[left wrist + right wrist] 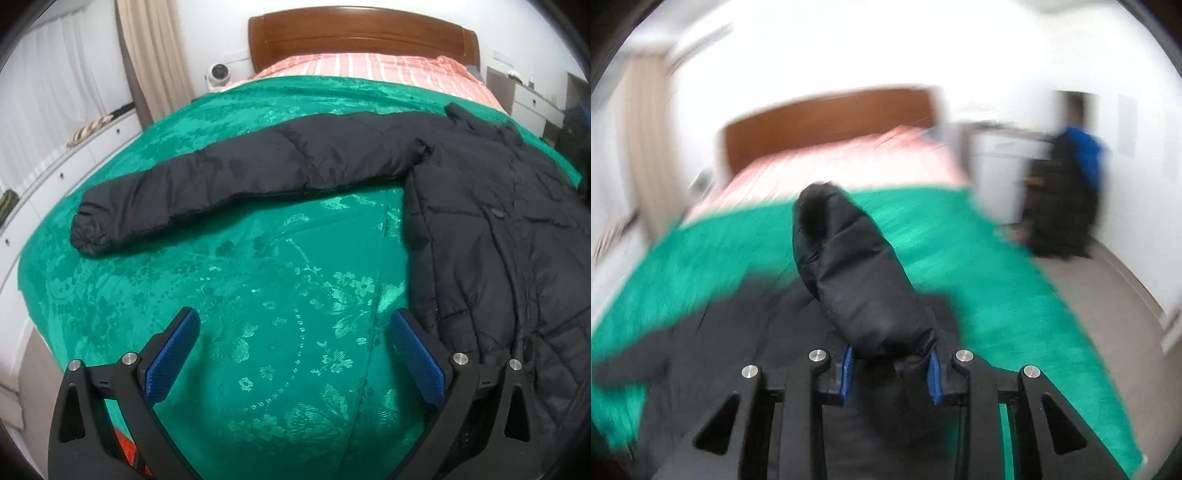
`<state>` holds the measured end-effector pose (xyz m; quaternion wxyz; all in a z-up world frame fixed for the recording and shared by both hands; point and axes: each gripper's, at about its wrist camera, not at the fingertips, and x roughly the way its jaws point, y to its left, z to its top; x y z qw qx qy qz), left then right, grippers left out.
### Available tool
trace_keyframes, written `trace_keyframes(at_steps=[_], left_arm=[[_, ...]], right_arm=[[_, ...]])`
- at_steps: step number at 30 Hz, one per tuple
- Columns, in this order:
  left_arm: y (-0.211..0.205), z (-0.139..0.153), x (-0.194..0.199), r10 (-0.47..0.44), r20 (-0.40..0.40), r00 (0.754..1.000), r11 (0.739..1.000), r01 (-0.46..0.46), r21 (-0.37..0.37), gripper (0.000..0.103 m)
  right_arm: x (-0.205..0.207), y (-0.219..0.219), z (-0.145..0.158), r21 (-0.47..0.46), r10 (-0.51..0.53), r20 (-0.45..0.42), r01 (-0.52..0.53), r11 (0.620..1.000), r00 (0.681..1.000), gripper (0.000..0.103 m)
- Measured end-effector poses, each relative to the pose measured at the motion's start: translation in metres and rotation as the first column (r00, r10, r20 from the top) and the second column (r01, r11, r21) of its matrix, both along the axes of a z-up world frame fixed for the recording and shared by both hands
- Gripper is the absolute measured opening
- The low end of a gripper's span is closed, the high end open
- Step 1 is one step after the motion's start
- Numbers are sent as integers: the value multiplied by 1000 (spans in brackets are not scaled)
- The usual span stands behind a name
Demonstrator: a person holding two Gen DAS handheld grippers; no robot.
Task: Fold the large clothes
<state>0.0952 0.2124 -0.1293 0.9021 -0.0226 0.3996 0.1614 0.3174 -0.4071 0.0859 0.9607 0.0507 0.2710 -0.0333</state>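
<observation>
A black puffer jacket (498, 229) lies spread on a green bedspread (258, 295). Its left sleeve (221, 184) stretches out flat to the left, cuff at the far left. My left gripper (295, 332) is open and empty, hovering over bare bedspread just left of the jacket's body. My right gripper (891, 363) is shut on the jacket's other sleeve (857, 273), held lifted above the jacket body (731, 350); the sleeve sticks up and away from the blue pads (846, 373). The right wrist view is motion-blurred.
A wooden headboard (362, 33) and pink striped bedding (369, 66) are at the bed's far end. White drawers (55, 173) run along the left. A white nightstand (1001, 162) and dark bags (1063, 199) stand to the right, with floor (1108, 295) beside the bed.
</observation>
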Motion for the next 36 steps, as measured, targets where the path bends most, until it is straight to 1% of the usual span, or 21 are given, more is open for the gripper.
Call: trace_keyframes(at_steps=[2, 4, 5, 7, 9, 10, 12, 13, 14, 15, 16, 17, 18, 20, 22, 23, 24, 25, 30, 32, 36], left_arm=[[0, 6, -2, 4, 18, 1000, 1000, -3, -14, 102], [1, 16, -5, 9, 45, 999, 1000, -8, -28, 102], [1, 19, -6, 12, 53, 999, 999, -10, -33, 102], [1, 26, -6, 18, 65, 998, 999, -14, -51, 102], [3, 27, -4, 26, 59, 998, 998, -22, -57, 102], [4, 27, -3, 35, 52, 998, 998, -33, -54, 102], [8, 27, -1, 56, 45, 997, 997, -54, -51, 102], [10, 27, -1, 72, 41, 997, 997, -70, -45, 102], [13, 28, 0, 86, 39, 996, 996, -84, -38, 102], [17, 28, 1, 100, 37, 994, 995, -99, -31, 102], [20, 28, 1, 111, 37, 993, 994, -110, -25, 102], [24, 28, 3, 119, 39, 992, 993, -119, -19, 102], [27, 26, 5, 124, 42, 991, 992, -124, -9, 102], [30, 20, 13, 118, 35, 992, 993, -119, 26, 102], [33, 8, 24, 89, -11, 996, 995, -89, 42, 102], [34, -3, 31, 70, -58, 996, 997, -68, 32, 102], [36, -12, 37, 53, -98, 994, 999, -52, 11, 102], [38, -18, 39, 43, -120, 992, 999, -44, -11, 102], [49, -27, 33, 61, -62, 996, 992, -67, -104, 103], [50, -29, 31, 60, -55, 997, 992, -66, -110, 103], [46, -29, 31, 56, -53, 997, 994, -61, -89, 103]], right_arm=[[-16, -62, 22, -19, -138, 36, 139, 990, 990, 30], [-29, -122, 27, -76, -276, 36, 278, 958, 960, 30], [-37, -158, 20, -122, -353, 14, 352, 928, 936, 30], [-44, -198, -2, -151, -426, -44, 416, 897, 904, 30], [-49, -234, -49, -162, -487, -169, 464, 871, 857, 31], [-51, -245, -77, -165, -504, -243, 476, 864, 829, 37], [-57, -254, -115, -191, -534, -335, 499, 845, 777, 56], [-64, -257, -130, -185, -535, -362, 504, 844, 764, 72], [-74, -253, -144, -165, -536, -378, 514, 842, 755, 79], [-82, -248, -149, -159, -545, -372, 527, 835, 752, 79], [-91, -241, -151, -153, -550, -355, 534, 832, 756, 79], [-103, -230, -149, -139, -544, -323, 530, 837, 774, 80], [-117, -212, -146, -106, -520, -279, 512, 853, 808, 82], [-147, -171, -142, -19, -438, -200, 443, 896, 876, 96], [-164, -137, -148, 56, -362, -158, 375, 925, 919, 98], [-172, -114, -155, 108, -307, -137, 322, 941, 942, 98], [-177, -103, -161, 123, -286, -133, 302, 945, 949, 98], [-177, -92, -167, 126, -276, -132, 292, 948, 952, 98], [-169, -67, -171, 28, -290, -136, 296, 955, 947, 99], [-166, -75, -186, 43, -295, -197, 309, 950, 935, 100], [-153, -91, -209, 101, -310, -342, 363, 926, 887, 100]])
